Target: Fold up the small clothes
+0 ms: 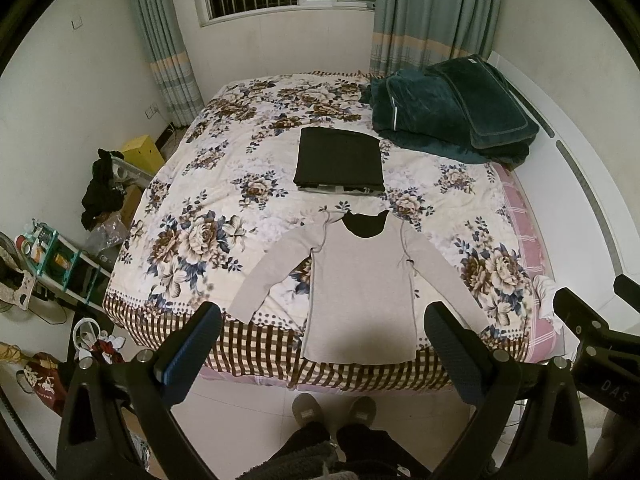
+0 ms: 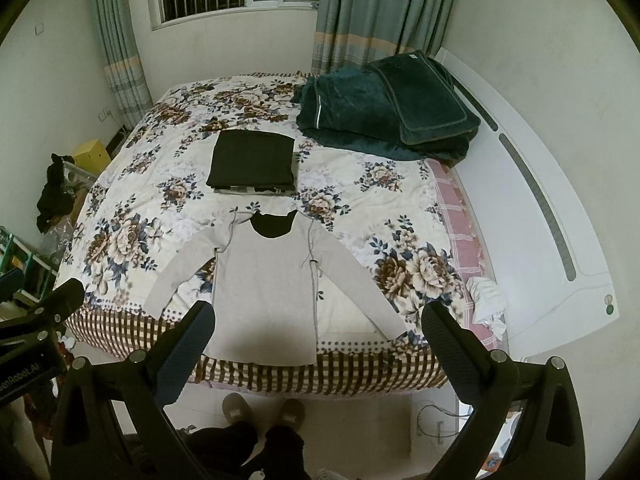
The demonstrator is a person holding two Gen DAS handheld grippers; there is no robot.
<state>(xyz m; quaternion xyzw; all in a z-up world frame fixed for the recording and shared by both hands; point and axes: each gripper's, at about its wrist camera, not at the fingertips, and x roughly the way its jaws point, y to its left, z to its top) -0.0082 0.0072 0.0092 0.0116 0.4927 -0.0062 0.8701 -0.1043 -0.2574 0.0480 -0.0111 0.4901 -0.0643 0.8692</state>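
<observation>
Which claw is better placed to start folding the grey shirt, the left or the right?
Neither clearly. Both the left claw and the right claw hang open above the hem of the grey shirt. I would use left for the left sleeve, right for the right sleeve.

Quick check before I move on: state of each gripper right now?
Left gripper: open, holding nothing, above the near hem of the grey shirt.
Right gripper: open, holding nothing, also above the shirt's near edge.
</observation>
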